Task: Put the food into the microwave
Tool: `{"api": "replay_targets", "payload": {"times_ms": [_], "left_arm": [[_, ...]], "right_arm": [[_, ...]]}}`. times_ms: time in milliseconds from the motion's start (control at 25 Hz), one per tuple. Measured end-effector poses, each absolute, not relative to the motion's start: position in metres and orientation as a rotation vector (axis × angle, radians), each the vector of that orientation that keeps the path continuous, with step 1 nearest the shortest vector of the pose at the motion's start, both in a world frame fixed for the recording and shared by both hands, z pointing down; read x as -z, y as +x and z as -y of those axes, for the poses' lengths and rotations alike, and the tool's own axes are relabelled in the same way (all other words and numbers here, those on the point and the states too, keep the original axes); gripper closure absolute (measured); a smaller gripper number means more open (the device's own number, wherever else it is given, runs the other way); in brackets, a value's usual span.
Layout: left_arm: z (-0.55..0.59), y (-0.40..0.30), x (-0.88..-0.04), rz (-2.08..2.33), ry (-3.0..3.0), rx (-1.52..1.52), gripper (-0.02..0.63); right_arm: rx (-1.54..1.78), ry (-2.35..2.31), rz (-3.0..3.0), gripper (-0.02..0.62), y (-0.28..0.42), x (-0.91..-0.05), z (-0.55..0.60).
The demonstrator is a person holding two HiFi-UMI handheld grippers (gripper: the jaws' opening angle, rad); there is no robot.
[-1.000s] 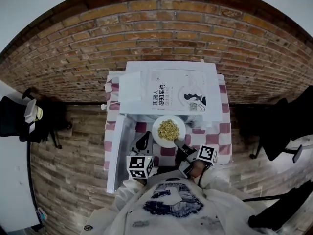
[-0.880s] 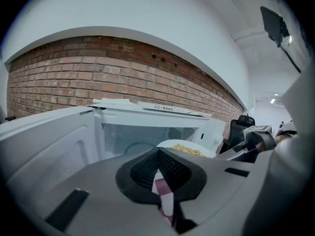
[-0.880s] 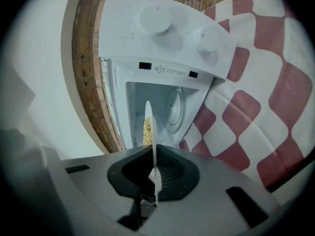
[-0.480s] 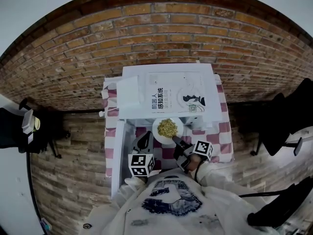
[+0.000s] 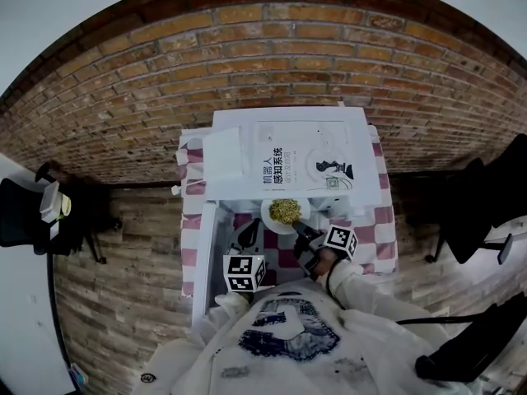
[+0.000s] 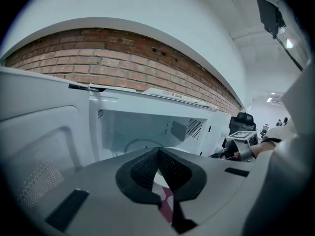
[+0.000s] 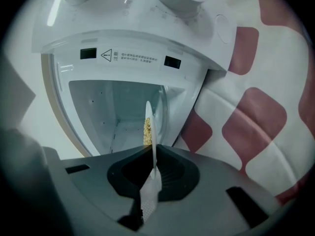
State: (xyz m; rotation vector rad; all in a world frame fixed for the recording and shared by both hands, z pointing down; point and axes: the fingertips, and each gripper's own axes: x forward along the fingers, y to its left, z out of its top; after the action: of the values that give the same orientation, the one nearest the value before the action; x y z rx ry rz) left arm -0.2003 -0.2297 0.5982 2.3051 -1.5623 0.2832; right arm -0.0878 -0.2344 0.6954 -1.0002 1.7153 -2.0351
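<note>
A white plate of yellow food sits at the mouth of the white microwave, whose door stands open to the left. My right gripper is shut on the plate's near rim. In the right gripper view the plate shows edge-on between the jaws of the right gripper, with the food in front of the cavity. My left gripper hovers by the open door, shut and holding nothing. The left gripper view has the left gripper facing the cavity.
The microwave stands on a table with a red-and-white checked cloth against a brick wall. Black chairs stand at the right, and a dark stand at the left. In the left gripper view the door's inner panel fills the left side.
The right gripper has carried the plate forward, closer to the microwave opening. The left gripper has stayed near the open door.
</note>
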Motion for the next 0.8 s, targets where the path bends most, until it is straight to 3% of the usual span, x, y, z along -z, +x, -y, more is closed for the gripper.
{"api": "replay_targets", "payload": {"times_ms": [800], "left_arm": [[0.235,-0.202,-0.607,1.531,2.311,-0.325,0.598]], "right_arm": [[2.068,-0.981,-1.635,0.571,-0.101,-0.726,0.261]]}}
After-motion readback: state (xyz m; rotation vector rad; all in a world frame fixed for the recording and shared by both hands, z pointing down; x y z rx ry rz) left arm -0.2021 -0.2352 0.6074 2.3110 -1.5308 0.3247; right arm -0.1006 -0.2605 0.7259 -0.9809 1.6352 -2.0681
